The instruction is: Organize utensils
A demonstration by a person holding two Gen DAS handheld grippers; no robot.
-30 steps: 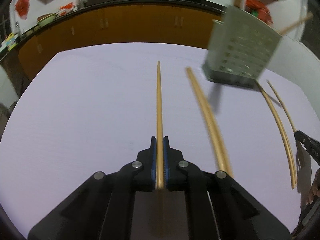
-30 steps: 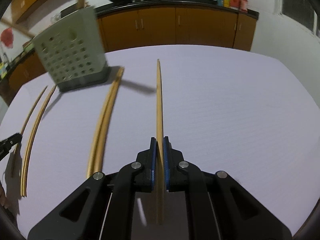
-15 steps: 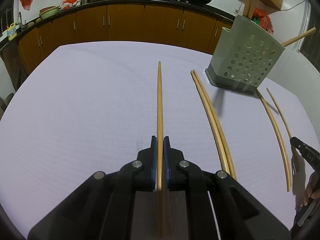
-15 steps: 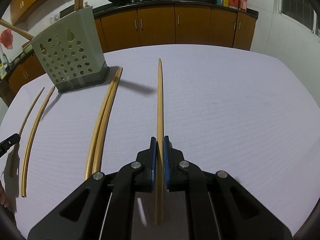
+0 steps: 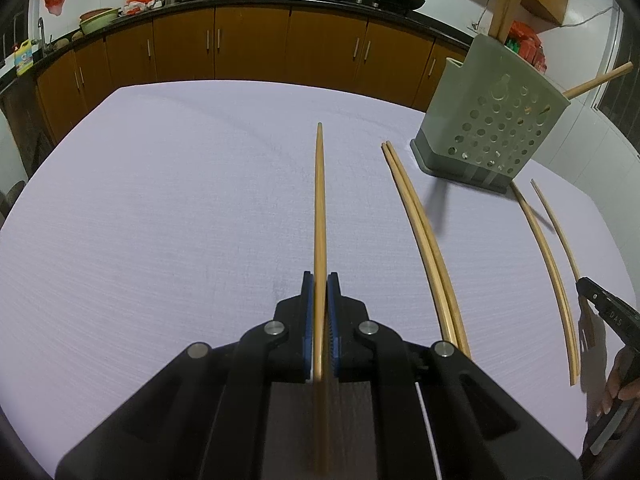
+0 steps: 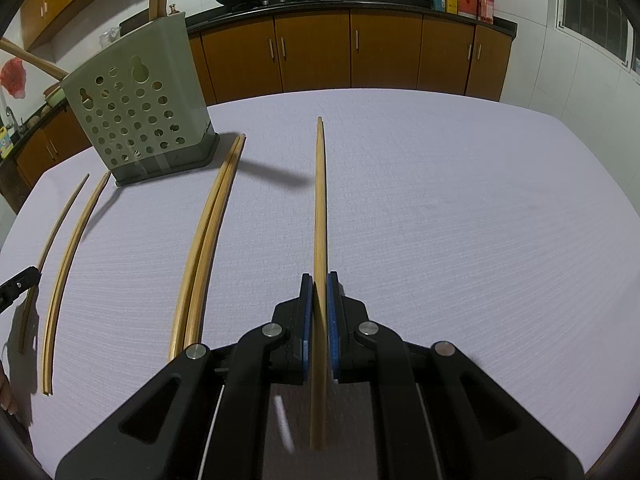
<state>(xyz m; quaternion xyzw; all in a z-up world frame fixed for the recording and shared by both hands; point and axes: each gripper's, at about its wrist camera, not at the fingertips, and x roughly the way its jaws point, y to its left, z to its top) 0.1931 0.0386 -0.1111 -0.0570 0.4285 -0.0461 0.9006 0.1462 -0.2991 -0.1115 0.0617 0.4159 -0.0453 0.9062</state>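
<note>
Wooden chopsticks: one is clamped in the left gripper (image 5: 320, 280), one (image 6: 320, 208) in the right gripper (image 6: 320, 280), jaws closed tight on each. A touching pair (image 6: 208, 236) lies on the pale lilac table (image 6: 460, 220), beside the perforated grey-green plastic utensil holder (image 6: 140, 116), where two more stand.

Chopsticks (image 5: 319, 208) were pale wood, smooth, matt, with fine lengthwise grain. Utensil holder (image 5: 490, 128) looked like grey-green plastic, matt, perforated; its darker base (image 6: 168, 166) carried a strip of clear glossy tape. Table covering (image 6: 460, 220) appeared to be lilac cloth, matt, faintly ribbed. Left gripper (image 5: 319, 320) and right gripper (image 6: 319, 320) bodies were black matt plastic with bright metal pins; their pads (image 6: 306, 320) were blue and ridged. Cabinets (image 5: 248, 44) were orange-brown wood with a slight sheen.
</note>
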